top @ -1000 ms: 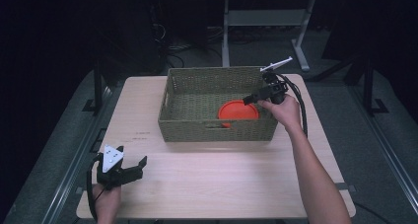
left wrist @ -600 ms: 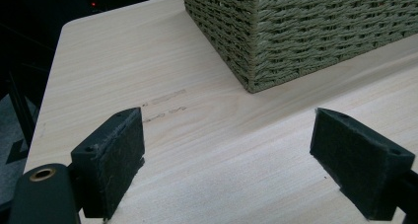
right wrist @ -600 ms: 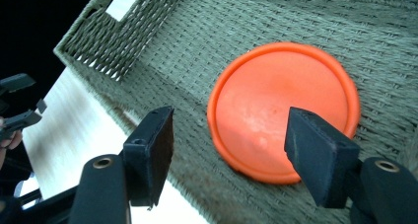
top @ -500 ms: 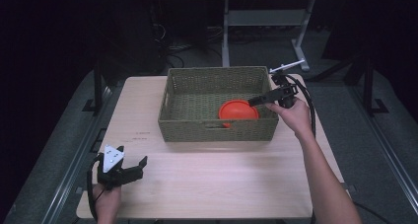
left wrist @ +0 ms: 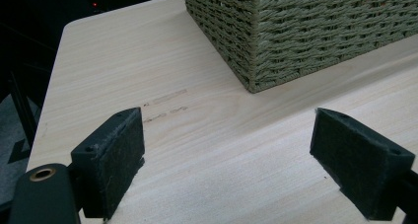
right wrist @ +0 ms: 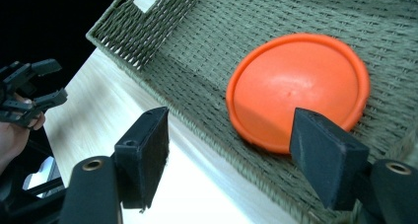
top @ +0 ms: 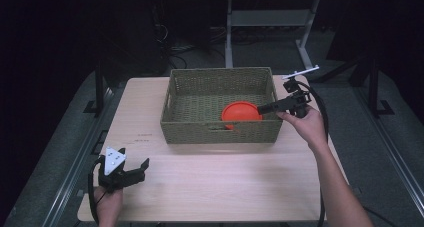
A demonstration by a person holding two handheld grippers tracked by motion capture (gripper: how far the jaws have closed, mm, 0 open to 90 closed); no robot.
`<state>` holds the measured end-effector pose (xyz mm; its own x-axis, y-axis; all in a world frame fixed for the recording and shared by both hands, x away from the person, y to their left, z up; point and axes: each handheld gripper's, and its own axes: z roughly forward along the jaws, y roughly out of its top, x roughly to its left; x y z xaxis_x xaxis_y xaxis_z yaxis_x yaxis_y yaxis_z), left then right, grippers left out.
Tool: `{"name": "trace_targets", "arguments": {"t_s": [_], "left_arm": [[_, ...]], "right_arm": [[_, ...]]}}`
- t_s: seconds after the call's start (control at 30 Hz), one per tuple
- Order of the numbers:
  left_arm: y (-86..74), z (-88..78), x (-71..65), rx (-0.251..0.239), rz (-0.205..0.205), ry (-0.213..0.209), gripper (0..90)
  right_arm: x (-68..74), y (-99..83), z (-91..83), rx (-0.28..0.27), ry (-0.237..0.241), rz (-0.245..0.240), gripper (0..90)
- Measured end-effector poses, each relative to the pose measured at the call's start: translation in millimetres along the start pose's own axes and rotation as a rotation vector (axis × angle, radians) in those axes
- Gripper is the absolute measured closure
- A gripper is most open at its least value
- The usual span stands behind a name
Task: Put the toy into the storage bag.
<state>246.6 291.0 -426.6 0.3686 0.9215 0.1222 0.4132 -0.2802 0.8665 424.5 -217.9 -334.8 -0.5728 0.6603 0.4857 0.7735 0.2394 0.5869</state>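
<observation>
Orange plate (top: 241, 113) lies flat inside your woven basket (top: 220, 133), in the corner near its right end and front wall, its smooth round face ringed by a raised lip. In the right gripper view the plate (right wrist: 298, 88) looks like glossy plastic against the coarse olive weave of the basket (right wrist: 207, 46) floor. Your right gripper (top: 264, 108) reaches over the basket's right wall with its tips by the plate's edge; its jaws have just been opening and stand wide, with nothing pressed between the black foam pads (right wrist: 153, 150). One pad hides the plate's near rim, so you cannot tell whether it touches there. Your left gripper (top: 136, 170) rests at the front left of the pale wood-grain table (top: 225, 187), well apart from the basket, jaws spread wide on nothing. In the left gripper view the basket (left wrist: 305, 31) is cut off at the top, and the faint marks (left wrist: 165, 105) on the table (left wrist: 222, 150) are too small to read.
</observation>
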Motion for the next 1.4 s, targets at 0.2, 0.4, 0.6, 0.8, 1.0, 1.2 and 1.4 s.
{"name": "trace_targets", "arguments": {"t_s": [0.2,0.4,0.6,0.8,1.0,1.2,1.4], "left_arm": [[0.1,0.2,-0.4,0.0,0.001,-0.001,12.8],[0.0,0.2,-0.4,0.0,-0.001,0.001,12.8],[0.0,0.0,-0.9,0.0,0.0,0.001,12.8],[0.2,-0.3,-1.0,0.002,0.003,0.003,12.8],[-0.1,-0.1,-1.4,0.001,0.004,0.001,12.8],[-0.3,-0.1,-1.7,-0.001,0.003,0.002,12.8],[0.1,0.5,-2.5,-0.002,0.009,0.001,12.8]], "right_arm": [[2.8,-13.4,-11.0,-0.017,0.003,-0.005,29.4],[6.9,-32.0,-26.4,-0.043,0.003,-0.028,28.2],[7.5,-52.9,-40.8,-0.053,-0.014,-0.034,27.8],[5.5,-82.4,-52.2,-0.083,-0.011,-0.044,27.7],[2.5,-115.1,-55.5,-0.083,-0.021,-0.046,26.7],[-3.0,-144.3,-51.9,-0.096,-0.03,-0.051,26.7],[1.6,-181.7,-46.9,-0.173,-0.042,-0.076,22.7]]}}
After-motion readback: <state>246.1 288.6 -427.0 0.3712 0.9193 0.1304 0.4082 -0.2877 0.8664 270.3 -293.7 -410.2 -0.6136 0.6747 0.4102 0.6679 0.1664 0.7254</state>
